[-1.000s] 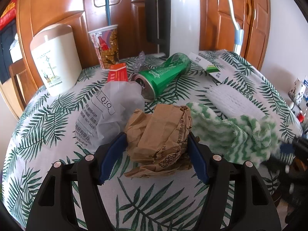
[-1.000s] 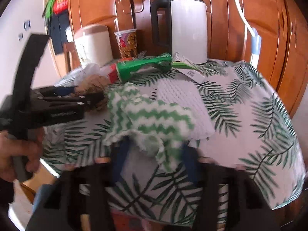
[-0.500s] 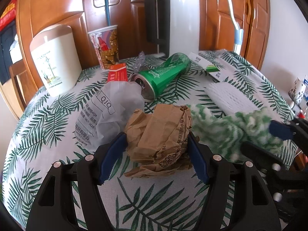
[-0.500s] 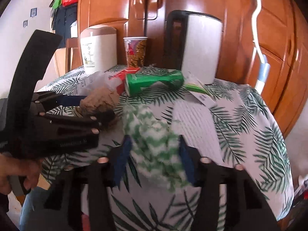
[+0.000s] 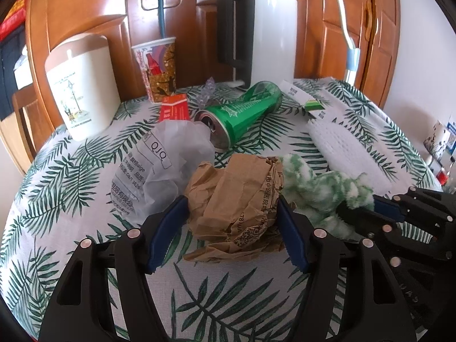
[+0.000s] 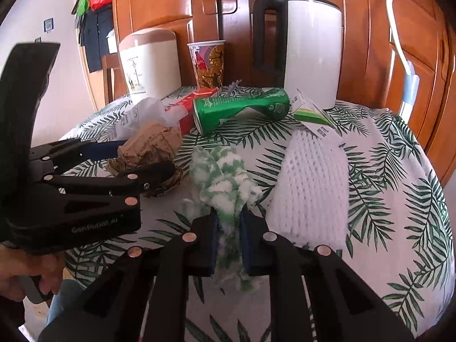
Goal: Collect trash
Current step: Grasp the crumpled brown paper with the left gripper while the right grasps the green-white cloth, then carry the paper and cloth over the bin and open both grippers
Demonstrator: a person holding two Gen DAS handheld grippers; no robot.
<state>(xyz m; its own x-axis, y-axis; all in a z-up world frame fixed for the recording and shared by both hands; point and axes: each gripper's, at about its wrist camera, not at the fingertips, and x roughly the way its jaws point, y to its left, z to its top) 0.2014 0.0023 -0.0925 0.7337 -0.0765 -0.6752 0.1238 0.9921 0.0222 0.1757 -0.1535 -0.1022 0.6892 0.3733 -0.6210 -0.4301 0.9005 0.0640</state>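
Trash lies scattered over the leaf-print tablecloth point(image 5: 71, 222), and reading across from the left wrist view: a cream canister point(image 5: 82, 85) and a paper cup point(image 5: 158, 68) stand upright at the back by the wooden cupboard, probably not litter at all; a crumpled clear plastic bag point(image 5: 168, 165) slumps just left of centre, touching the open end of a green can point(image 5: 242, 114) lying on its side. In front, the left gripper point(image 5: 230, 228) has its blue pads pressed on either flank of a crumpled brown paper ball point(image 5: 236, 196), jaws set fairly wide because the wad is bulky; the ball looks to rest on the cloth, so I judge it gripped but not yet lifted. Right of it, the right gripper point(image 6: 229, 239) has just snapped its jaws nearly together on a fluffy green-and-white cloth point(image 6: 225, 176), pinching one end so the rest trails forward. Farthest right lies a white foam net point(image 6: 310, 188), untouched.
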